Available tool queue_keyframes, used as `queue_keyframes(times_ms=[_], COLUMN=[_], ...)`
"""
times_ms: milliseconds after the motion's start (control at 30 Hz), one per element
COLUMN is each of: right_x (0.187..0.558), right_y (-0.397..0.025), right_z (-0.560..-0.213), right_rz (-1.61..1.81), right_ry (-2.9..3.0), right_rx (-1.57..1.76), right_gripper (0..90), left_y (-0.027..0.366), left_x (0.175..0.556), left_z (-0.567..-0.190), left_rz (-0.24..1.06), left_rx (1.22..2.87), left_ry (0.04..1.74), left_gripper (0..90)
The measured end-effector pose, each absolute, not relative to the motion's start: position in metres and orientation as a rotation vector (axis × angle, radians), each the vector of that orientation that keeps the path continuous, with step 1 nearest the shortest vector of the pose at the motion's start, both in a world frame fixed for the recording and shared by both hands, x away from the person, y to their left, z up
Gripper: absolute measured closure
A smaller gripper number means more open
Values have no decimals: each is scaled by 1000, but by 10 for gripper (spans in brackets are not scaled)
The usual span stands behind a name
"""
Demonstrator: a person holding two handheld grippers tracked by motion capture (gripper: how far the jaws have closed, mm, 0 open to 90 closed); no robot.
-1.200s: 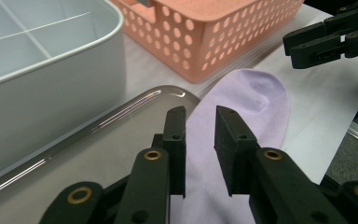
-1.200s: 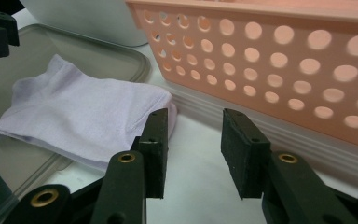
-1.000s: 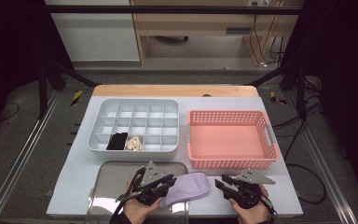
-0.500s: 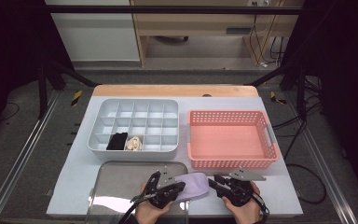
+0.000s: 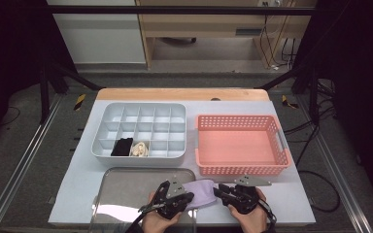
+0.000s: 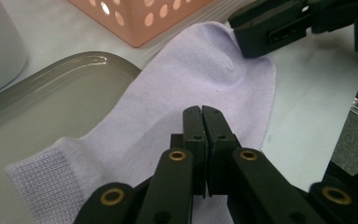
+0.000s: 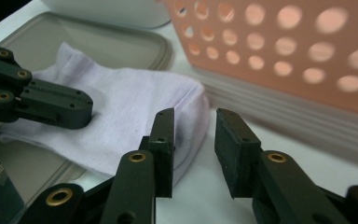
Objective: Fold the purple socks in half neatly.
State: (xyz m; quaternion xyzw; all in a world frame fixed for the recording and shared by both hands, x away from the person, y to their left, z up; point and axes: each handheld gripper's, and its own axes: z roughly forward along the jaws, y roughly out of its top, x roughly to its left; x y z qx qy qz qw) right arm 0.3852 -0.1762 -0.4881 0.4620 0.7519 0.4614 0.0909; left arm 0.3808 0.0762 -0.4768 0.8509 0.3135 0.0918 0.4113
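Lilac sock [image 5: 200, 191], pink perforated basket [image 5: 241, 145], grey tray [image 5: 126, 182], black tools

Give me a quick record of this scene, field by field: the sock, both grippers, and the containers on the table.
sock: lilac sock, lying partly on the grey tray, toe end on the table
left gripper: left gripper jaws closed, over the sock's middle; a grip cannot be confirmed
right gripper: right gripper jaws open, around the toe end
basket: pink basket, empty
organizer: grey divided box, a black item and a cream item in two front compartments
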Motion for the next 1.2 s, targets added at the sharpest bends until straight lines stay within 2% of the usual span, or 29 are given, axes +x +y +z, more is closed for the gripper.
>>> queue_keyframes(times_ms=[133,367,733,1200], right_x=[386,383,379,371], right_y=[-170,-166,-163,-149], right_z=[-494,-493,-473,-458], right_rz=[1342,1337,1412,1694], right_ry=[2273,2291,2267,2280], right_rx=[1366,1367,1328,1295], right_gripper=[707,850,858,859], left_y=[76,76,66,67], left_x=[381,381,373,374], left_z=[-477,-477,-471,-473], left_rz=[231,232,201,177], left_rx=[2142,2141,2129,2124], left_ry=[789,791,745,766], left_gripper=[878,878,865,872])
